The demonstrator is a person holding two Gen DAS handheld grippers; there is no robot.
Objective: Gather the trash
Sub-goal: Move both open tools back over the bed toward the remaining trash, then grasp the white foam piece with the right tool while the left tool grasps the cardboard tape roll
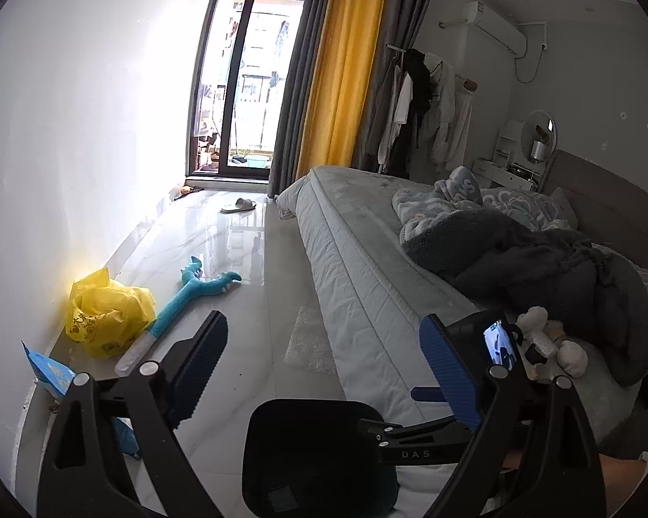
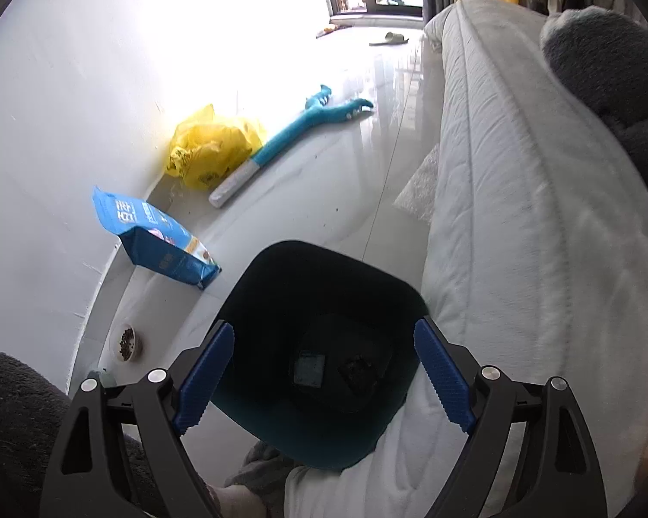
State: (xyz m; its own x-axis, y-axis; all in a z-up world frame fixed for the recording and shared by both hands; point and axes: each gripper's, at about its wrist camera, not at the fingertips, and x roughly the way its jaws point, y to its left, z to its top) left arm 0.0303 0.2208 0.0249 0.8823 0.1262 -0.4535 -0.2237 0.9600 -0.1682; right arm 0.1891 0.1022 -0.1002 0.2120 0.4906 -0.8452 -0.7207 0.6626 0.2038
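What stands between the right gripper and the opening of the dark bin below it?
Nothing visible does. The right gripper is open and empty, right above the mouth of the dark bin, with only open air between. The bin stands on the floor against the edge of the bed.

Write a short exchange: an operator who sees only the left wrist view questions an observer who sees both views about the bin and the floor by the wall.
Operator: Is anything inside the bin?
Observer: Yes, a pale flat square lies on its bottom.
Operator: What is on the floor near the blue bag?
Observer: A small bowl of dark pellets sits by the wall, on the near side of the bag.
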